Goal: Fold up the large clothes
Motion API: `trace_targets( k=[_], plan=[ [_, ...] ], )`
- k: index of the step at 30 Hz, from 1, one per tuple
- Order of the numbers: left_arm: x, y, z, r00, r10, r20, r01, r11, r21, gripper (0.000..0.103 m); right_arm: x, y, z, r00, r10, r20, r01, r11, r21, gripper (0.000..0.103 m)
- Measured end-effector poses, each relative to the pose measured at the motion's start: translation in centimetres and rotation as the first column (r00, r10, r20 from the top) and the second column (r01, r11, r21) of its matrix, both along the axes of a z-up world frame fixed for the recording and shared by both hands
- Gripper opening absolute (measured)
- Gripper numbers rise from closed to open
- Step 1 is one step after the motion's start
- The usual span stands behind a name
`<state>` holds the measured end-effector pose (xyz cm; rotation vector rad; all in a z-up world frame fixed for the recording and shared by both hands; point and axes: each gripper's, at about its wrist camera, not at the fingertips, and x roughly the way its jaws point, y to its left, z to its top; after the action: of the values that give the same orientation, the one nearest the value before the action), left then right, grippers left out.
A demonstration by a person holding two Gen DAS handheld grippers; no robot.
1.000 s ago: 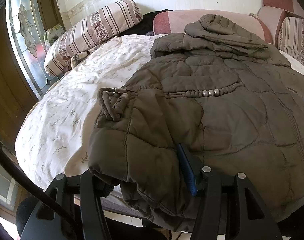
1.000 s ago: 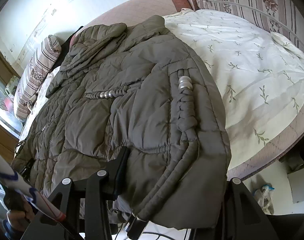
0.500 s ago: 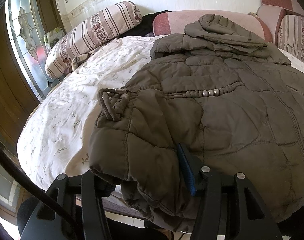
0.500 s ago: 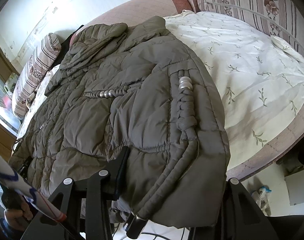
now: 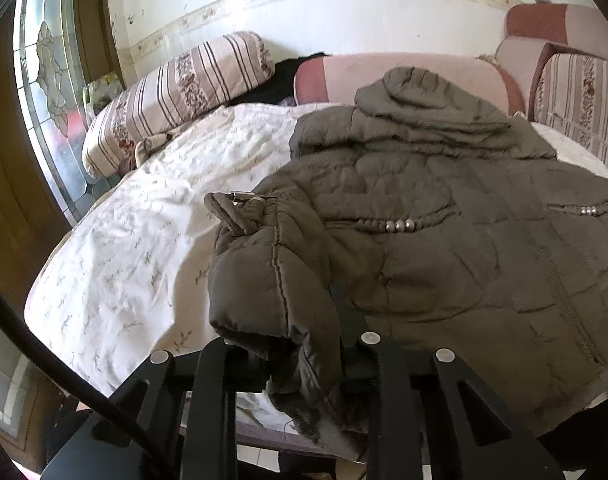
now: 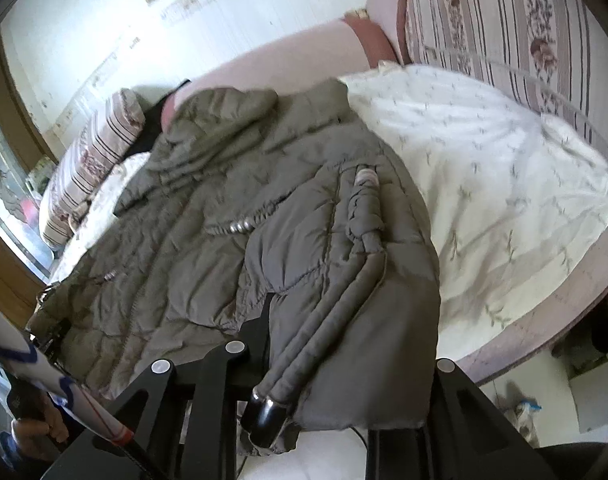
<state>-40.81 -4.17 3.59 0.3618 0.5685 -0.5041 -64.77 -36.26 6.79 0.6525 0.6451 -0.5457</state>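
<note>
A large olive quilted hooded coat (image 5: 443, 216) lies spread on a round bed, hood toward the headboard. My left gripper (image 5: 296, 360) is shut on the coat's near left hem corner, which is lifted and bunched between the fingers. My right gripper (image 6: 323, 376) is at the near right hem corner of the coat (image 6: 232, 208). Fabric and a braided drawstring with a dark end cap (image 6: 264, 420) drape between its fingers, which stand wide apart. The fingertips are hidden under the cloth.
The bed has a white floral sheet (image 5: 136, 240) and a pink padded headboard (image 5: 403, 76). Striped bolster cushions lie at the back left (image 5: 176, 96) and at the right (image 6: 503, 28). A stained-glass door (image 5: 44, 80) is left. The floor shows beyond the bed edge (image 6: 543, 400).
The left gripper has closed on the hem corner and raised it, so the fabric bunches higher. Both views have risen and tilted up; the right view is motion-blurred.
</note>
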Motion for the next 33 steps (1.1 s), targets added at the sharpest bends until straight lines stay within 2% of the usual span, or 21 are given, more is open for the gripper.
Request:
trace_targets(
  k=[12, 21, 27, 30, 33],
  plan=[
    [-0.6, 1.1, 3.8, 0.999, -0.031, 0.011, 0.032, 0.998, -0.056, 0.022, -1.7, 0.1, 4.4, 0.997, 0.048, 0.065, -0.044, 0.997, -0.061, 0.023],
    [2.2, -1.0, 10.7, 0.995, -0.088, 0.042, 0.094, 0.985, -0.146, 0.022, -1.8, -2.8, 9.7, 0.985, 0.057, 0.162, -0.041, 0.994, -0.101, 0.021],
    [7.0, -5.5, 17.5, 0.991, -0.111, 0.069, 0.124, 0.968, -0.22, 0.022, 1.6, -6.8, 15.4, 0.972, 0.057, 0.227, -0.023, 0.989, -0.149, 0.021],
    [10.7, -9.1, 20.7, 0.991, -0.113, 0.07, 0.127, 0.961, -0.245, 0.023, 5.0, -9.8, 18.0, 0.971, 0.048, 0.236, -0.004, 0.983, -0.182, 0.021],
    [14.6, -12.7, 22.6, 0.992, -0.12, 0.039, 0.126, 0.959, -0.255, 0.025, 9.2, -13.5, 19.7, 0.969, 0.033, 0.244, 0.01, 0.985, -0.171, 0.021]
  ],
)
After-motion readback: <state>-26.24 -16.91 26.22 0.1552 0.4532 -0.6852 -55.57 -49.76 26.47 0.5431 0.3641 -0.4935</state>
